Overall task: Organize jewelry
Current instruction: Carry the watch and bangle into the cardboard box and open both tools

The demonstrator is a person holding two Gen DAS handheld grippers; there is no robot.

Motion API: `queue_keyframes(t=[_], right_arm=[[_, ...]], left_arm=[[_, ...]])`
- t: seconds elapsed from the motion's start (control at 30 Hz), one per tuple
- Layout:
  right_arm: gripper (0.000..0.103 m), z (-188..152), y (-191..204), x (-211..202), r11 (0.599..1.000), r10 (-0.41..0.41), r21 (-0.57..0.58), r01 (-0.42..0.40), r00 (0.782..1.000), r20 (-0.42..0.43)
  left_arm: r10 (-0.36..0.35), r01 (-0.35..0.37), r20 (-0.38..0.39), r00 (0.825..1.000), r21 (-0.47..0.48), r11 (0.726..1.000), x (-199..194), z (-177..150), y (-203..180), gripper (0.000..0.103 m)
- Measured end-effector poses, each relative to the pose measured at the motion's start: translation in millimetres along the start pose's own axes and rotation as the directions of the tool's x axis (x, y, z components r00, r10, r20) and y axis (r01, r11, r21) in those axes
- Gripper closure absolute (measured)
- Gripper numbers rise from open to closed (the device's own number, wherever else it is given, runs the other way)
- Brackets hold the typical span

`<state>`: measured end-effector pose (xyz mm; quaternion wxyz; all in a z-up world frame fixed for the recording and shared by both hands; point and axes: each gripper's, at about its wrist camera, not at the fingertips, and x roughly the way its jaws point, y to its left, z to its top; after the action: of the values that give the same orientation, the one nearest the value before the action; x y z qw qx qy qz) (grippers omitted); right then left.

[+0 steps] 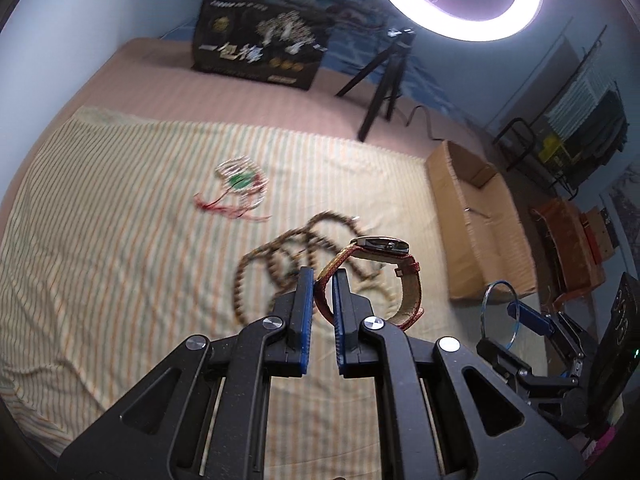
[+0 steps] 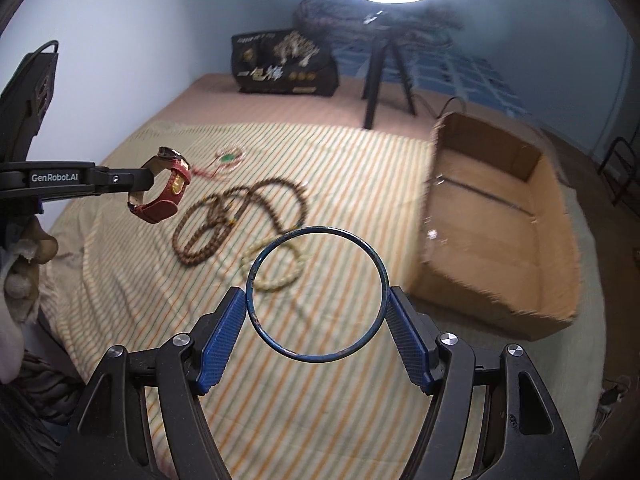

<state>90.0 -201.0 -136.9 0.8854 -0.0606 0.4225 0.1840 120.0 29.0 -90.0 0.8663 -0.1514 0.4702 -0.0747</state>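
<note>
Above striped cloth [image 2: 120, 280] and beads [image 2: 236, 216], left tool [image 1: 322, 280] pinches watch [image 1: 376, 256]; right tool [image 2: 316, 300] spans bangle [image 2: 256, 312], near box [image 2: 500, 240].

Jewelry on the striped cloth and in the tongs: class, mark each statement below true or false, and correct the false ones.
1. The left tongs grip the red-strapped watch by its strap. True.
2. The right tongs are empty. False: their pads press on a thin blue bangle, held across its width.
3. The cardboard box already holds the brown bead necklace. False: the necklace lies on the striped cloth, outside the box.
4. A pale bead bracelet lies on the cloth near the brown necklace. True.
5. The watch rests on the cloth. False: it is lifted clear of it.
</note>
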Motion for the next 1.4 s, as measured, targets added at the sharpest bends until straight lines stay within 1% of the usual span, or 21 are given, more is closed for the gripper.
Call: queue_keyframes(t=[0.23,0.4,0.73,1.0,1.1,1.27,1.4], right_arm=[[0.032,13,-44,-17,0.996,-0.053,0.073,0.050,0.998,0.040],[0.032,27,-75,-27,0.988,-0.117,0.105,0.110,0.991,0.059],[0.032,47,-120,-17,0.976,-0.169,0.146,0.162,0.985,0.037],[0.032,59,-155,-5,0.965,-0.192,0.187,0.184,0.981,0.022],[0.032,61,-171,5,0.959,-0.184,0.221,0.178,0.983,0.008],[0.032,64,-186,19,0.955,-0.155,0.255,0.153,0.988,-0.012],[0.032,66,-193,28,0.951,-0.163,0.262,0.165,0.986,-0.026]], left_arm=[[-0.045,0.044,0.020,0.999,0.049,0.998,3,11,-38,0.096],[-0.068,0.066,0.023,0.997,0.070,0.995,12,18,-63,0.096],[-0.104,0.101,0.023,0.994,0.094,0.990,35,30,-103,0.096],[-0.127,0.126,0.005,0.992,0.129,0.984,65,37,-137,0.096],[-0.134,0.133,-0.004,0.991,0.137,0.982,76,37,-146,0.096],[-0.140,0.143,-0.033,0.990,0.144,0.979,93,33,-159,0.096],[-0.140,0.148,-0.057,0.988,0.155,0.977,107,29,-169,0.096]])
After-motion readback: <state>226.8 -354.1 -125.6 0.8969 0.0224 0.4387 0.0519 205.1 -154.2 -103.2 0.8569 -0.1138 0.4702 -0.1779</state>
